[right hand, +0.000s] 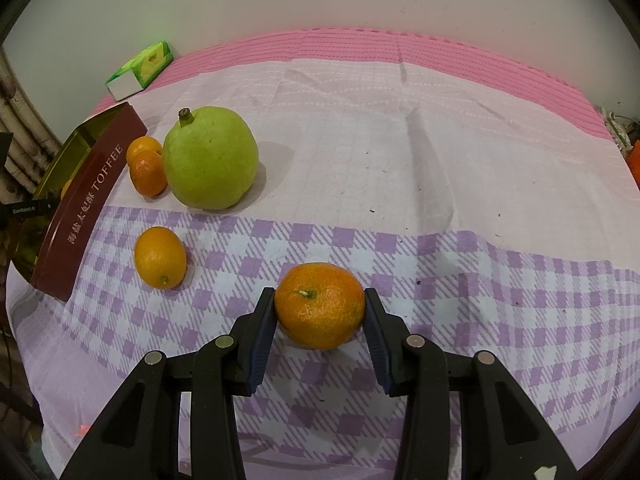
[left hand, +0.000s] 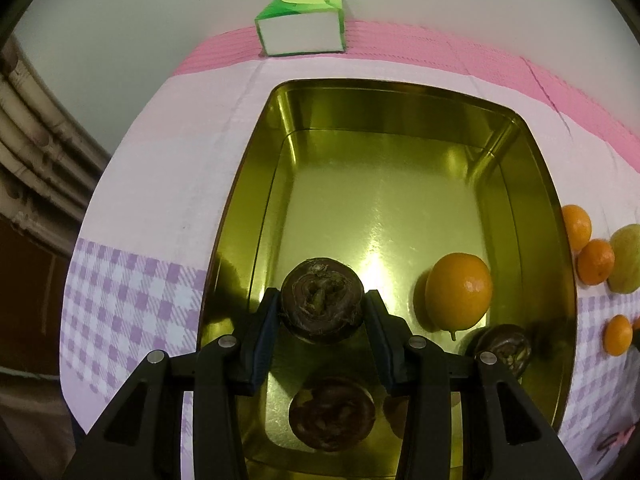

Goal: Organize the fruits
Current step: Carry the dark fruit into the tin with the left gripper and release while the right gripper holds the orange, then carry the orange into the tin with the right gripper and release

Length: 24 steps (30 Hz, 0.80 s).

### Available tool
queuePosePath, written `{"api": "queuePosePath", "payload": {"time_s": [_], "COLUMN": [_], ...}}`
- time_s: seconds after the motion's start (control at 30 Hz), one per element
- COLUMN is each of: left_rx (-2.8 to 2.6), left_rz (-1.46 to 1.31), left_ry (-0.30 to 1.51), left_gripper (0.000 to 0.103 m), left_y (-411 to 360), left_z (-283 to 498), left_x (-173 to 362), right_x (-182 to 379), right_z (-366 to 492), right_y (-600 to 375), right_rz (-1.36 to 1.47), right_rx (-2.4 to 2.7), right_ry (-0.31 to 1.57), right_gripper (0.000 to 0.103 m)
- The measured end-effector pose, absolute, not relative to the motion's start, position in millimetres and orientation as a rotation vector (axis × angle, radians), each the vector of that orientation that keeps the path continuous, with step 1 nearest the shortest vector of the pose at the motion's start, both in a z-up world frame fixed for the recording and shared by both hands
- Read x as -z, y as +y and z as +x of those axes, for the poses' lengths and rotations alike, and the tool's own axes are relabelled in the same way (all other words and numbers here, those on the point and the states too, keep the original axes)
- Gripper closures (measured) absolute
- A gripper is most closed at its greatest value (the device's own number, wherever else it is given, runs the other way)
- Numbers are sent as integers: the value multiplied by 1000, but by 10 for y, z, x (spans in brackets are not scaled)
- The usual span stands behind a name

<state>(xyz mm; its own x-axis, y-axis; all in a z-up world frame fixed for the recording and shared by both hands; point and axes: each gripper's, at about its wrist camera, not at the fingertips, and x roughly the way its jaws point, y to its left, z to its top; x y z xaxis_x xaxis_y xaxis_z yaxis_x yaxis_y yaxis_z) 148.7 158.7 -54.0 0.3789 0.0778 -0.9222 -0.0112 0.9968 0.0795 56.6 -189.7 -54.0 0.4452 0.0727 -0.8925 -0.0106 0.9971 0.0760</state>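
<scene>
- Left tool (left hand: 322,308) pinches a dark brown fruit (left hand: 322,304) across its middle, above the gold tin (left hand: 248,216); rough skin, probably firm, grips well.
- Right tool (right hand: 320,306) closed on a mandarin (right hand: 320,305) at its widest girth; whether it is lifted off the bench (right hand: 440,160) is unclear.
- Mandarin: light, soft-skinned; squeeze gently.
- Pear (right hand: 210,158) nearby looks heavier.
</scene>
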Motion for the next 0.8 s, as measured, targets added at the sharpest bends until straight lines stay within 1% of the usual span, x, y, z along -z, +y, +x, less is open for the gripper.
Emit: {"api": "queuePosePath", "payload": {"time_s": [0.17, 0.23, 0.3, 0.4, 0.6, 0.67, 0.8], "left_rx": [-42, -44, -34, -34, -81, -94, -122], "left_rz": [48, 43, 29, 38, 82, 91, 104], "left_ry": [1183, 1163, 1132, 1076, 971, 952, 939], "left_gripper": [59, 56, 42, 35, 29, 26, 24], "left_y": [1583, 1597, 1609, 1585, 1560, 1569, 1621], "left_z": [1474, 1452, 1416, 1342, 1142, 1068, 928], "left_x": [521, 463, 361, 210, -84, -132, -198], "right_x": [465, 410, 334, 217, -55, -133, -224], "right_z": [543, 534, 525, 514, 519, 545, 591], "right_y": [-1895, -1902, -1900, -1859, -1417, -1202, -736], "right_rz": [63, 61, 55, 44, -29, -57, -86], "right_rx": [-41, -41, -43, -67, -181, -244, -368], "right_ry": [1093, 1083, 1066, 1046, 1009, 997, 994], "right_gripper": [63, 63, 63, 63, 63, 63, 63]}}
